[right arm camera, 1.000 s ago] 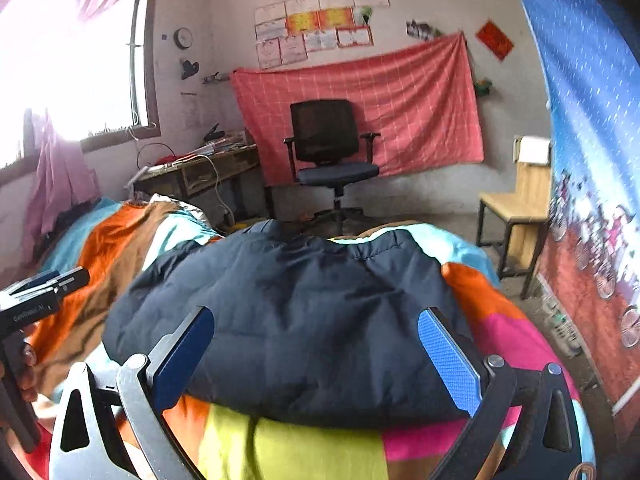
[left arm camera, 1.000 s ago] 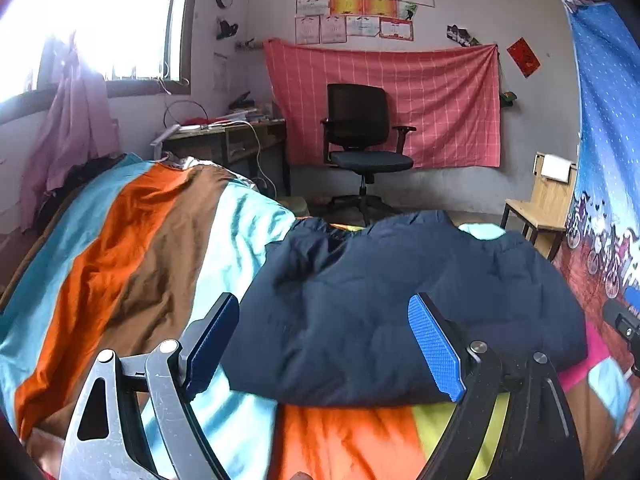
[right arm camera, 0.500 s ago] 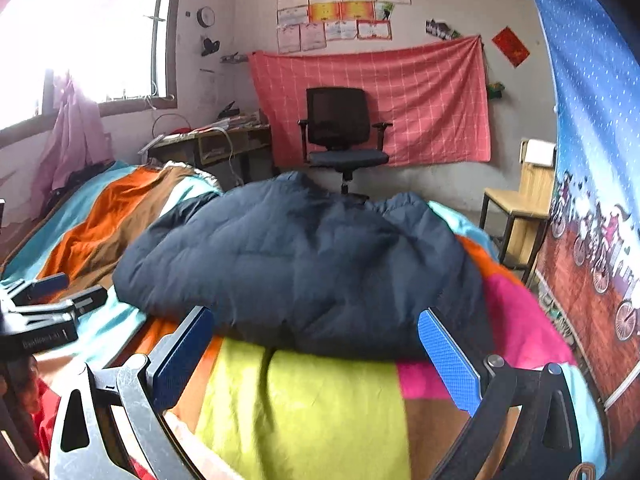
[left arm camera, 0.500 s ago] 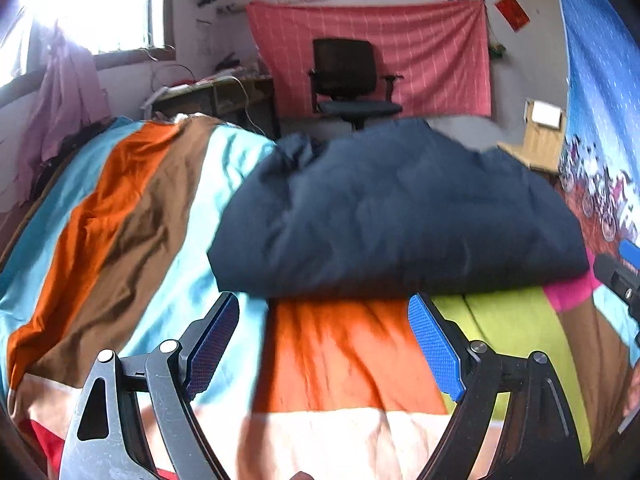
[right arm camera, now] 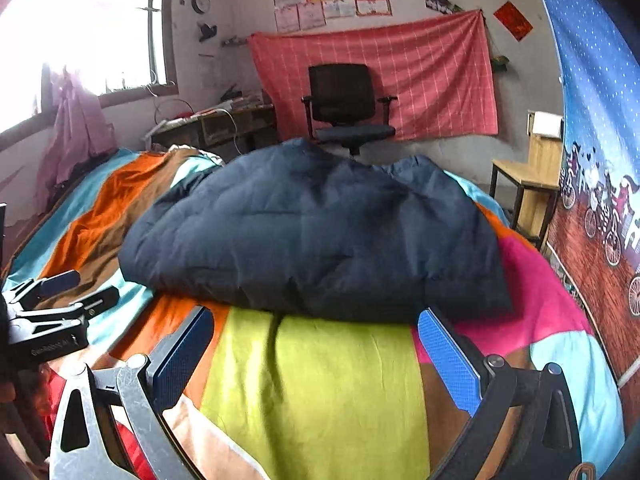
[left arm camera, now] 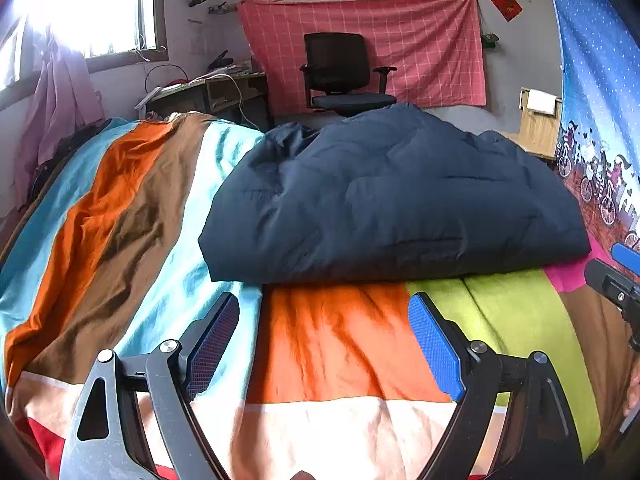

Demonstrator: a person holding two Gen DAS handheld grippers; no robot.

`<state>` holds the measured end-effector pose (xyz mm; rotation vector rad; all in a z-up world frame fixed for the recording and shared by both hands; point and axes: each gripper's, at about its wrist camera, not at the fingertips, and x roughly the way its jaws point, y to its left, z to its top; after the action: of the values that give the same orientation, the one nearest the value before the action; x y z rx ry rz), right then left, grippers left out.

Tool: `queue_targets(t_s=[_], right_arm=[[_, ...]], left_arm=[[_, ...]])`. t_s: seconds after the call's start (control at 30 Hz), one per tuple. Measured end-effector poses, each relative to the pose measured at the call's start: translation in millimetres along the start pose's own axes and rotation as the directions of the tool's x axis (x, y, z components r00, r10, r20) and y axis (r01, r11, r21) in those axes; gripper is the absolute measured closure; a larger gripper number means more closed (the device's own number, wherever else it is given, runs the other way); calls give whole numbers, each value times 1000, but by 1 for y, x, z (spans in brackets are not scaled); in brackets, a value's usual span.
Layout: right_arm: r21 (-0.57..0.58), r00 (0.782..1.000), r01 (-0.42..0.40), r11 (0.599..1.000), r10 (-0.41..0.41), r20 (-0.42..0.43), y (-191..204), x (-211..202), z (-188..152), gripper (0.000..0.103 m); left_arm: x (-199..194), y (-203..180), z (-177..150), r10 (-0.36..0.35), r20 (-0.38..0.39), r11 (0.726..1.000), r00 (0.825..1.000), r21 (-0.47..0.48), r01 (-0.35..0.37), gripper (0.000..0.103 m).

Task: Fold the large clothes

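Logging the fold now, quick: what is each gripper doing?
Left gripper: open, holding nothing, short of the navy jacket.
Right gripper: open, holding nothing.

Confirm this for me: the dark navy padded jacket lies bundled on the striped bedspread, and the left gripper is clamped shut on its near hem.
Not quite. The left gripper is open, short of the navy padded jacket, with only the striped bedspread between its pads, as the left wrist view shows. The jacket does lie bundled on the bedspread.
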<state>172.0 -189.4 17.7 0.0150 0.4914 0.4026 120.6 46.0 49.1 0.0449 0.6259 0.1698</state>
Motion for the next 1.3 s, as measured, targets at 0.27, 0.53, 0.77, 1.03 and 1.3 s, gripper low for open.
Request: queue_targets(t_s=[0.27, 0.53, 0.77, 1.03, 1.3], right_arm=[[-8, 1000, 17, 1000, -17, -9, -2, 4, -1, 0], [-7, 1000, 10, 1000, -10, -14, -3, 7, 0, 0], [-13, 1000, 0, 1000, 0, -22, -2, 10, -1, 0], [-12, 1000, -3, 1000, 3, -19, -1, 11, -1, 0], [-15, 1000, -6, 1000, 6, -16, 2, 10, 1, 0]], left_arm=[[4, 2, -2, 9, -10, 1000, 1000, 1, -9, 20], [5, 6, -4, 7, -16, 1000, 1000, -4, -7, 20], [5, 5, -4, 17, -11, 1000, 1000, 1, -17, 20], [5, 7, -3, 28, -7, 1000, 1000, 2, -28, 20], [4, 7, -3, 32, 0, 999, 999, -1, -32, 20]])
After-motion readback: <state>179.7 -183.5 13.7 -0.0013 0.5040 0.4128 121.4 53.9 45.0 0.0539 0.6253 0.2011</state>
